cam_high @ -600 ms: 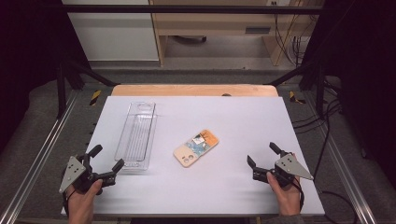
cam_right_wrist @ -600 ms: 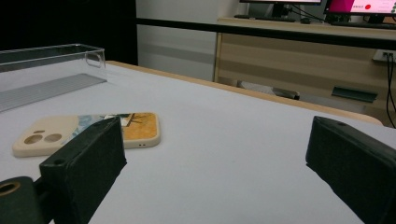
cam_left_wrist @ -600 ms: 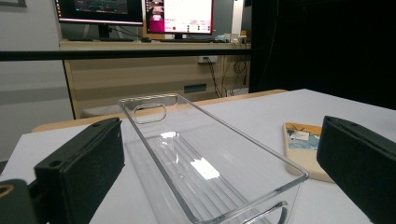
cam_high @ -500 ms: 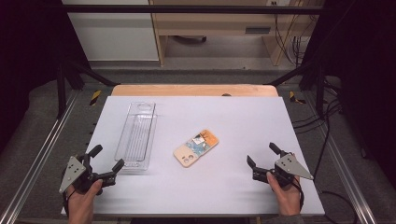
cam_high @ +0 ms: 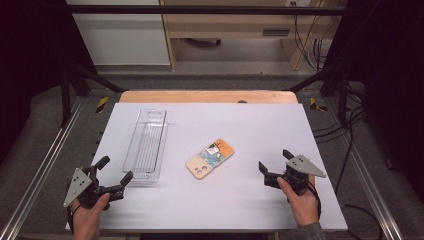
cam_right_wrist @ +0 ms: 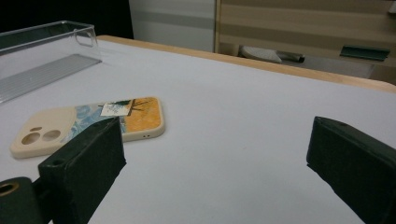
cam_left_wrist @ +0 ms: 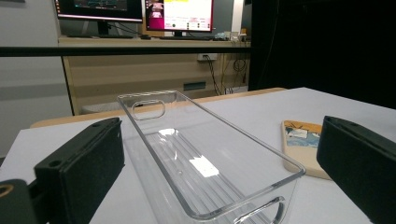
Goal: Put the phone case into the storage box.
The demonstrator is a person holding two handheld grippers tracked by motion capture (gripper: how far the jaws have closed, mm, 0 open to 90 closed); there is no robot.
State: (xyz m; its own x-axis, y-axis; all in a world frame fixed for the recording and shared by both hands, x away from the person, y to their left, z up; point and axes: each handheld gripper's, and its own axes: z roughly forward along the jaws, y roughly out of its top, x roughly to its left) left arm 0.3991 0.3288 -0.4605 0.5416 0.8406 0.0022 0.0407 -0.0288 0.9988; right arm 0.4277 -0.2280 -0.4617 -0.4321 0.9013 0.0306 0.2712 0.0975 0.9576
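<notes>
A phone case [cam_high: 210,158] with a beige, blue and orange back lies flat, camera holes up, in the middle of the white table [cam_high: 240,125]. A long clear plastic bin [cam_high: 146,144] stands to its left, with nothing in it. My left gripper [cam_high: 113,176] rests open at the front left, just short of the bin's near end [cam_left_wrist: 243,205]. My right gripper [cam_high: 275,165] rests open at the front right, a hand's width from the case [cam_right_wrist: 88,123]. Nothing sits between either pair of jaws.
A wooden strip [cam_high: 207,96] runs along the table's far edge. Metal rails [cam_high: 45,165] flank both sides. Behind the table stand a wooden desk with monitors [cam_left_wrist: 140,11] and cables [cam_high: 345,125] at the right.
</notes>
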